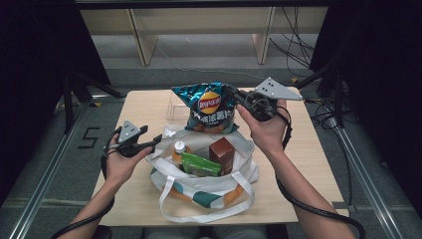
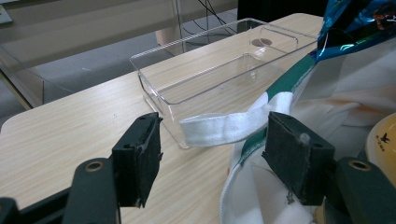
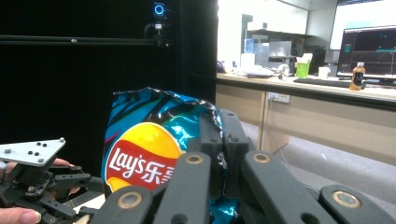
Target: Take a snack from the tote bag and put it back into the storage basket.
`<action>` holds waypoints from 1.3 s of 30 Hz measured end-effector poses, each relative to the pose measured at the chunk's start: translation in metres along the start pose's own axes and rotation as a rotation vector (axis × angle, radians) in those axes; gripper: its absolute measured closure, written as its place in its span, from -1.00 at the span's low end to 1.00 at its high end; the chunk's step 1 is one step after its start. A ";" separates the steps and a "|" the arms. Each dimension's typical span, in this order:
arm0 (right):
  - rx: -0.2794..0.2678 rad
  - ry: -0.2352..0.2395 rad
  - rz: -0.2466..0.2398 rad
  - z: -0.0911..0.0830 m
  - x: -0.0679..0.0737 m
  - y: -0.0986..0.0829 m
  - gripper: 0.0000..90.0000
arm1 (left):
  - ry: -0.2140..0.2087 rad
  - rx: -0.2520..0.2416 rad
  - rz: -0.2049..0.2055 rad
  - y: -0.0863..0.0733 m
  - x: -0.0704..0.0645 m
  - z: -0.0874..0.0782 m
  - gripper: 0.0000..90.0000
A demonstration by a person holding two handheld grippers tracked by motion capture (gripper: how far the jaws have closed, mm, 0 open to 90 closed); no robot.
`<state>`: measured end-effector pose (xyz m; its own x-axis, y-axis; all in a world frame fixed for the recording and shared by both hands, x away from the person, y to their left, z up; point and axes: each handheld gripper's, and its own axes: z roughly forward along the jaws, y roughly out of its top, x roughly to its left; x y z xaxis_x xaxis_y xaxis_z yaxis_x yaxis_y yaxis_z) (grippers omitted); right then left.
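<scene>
Right gripper point(image 1: 238, 98) fingers clamped on chip bag point(image 1: 209, 107); left gripper point(image 1: 152, 143) fingers apart beside tote bag point(image 1: 239, 172)

The high view looks forward and down on the light wooden table point(image 1: 308, 149) from above the person's side. The left gripper view sits low and close, facing a clear plastic tray point(image 2: 210, 70). The right gripper view looks level, close on the blue crisp bag point(image 3: 149, 149) also seen from above point(image 1: 211, 107).
</scene>
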<state>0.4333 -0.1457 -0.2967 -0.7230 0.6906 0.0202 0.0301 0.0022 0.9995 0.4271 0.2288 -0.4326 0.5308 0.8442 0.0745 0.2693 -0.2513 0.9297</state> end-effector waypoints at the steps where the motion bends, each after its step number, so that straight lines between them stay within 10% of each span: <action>1: -0.010 -0.001 -0.019 0.000 -0.001 0.001 1.00 | -0.002 -0.004 -0.002 0.000 0.000 0.000 -0.21; 39: -0.008 -0.052 -0.004 0.018 -0.014 0.016 1.00 | 0.006 -0.009 -0.011 0.000 0.001 0.000 -0.21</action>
<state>0.4568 -0.1424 -0.2817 -0.6862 0.7272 0.0154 0.0220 -0.0004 0.9998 0.4275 0.2300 -0.4329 0.5230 0.8498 0.0662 0.2678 -0.2375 0.9338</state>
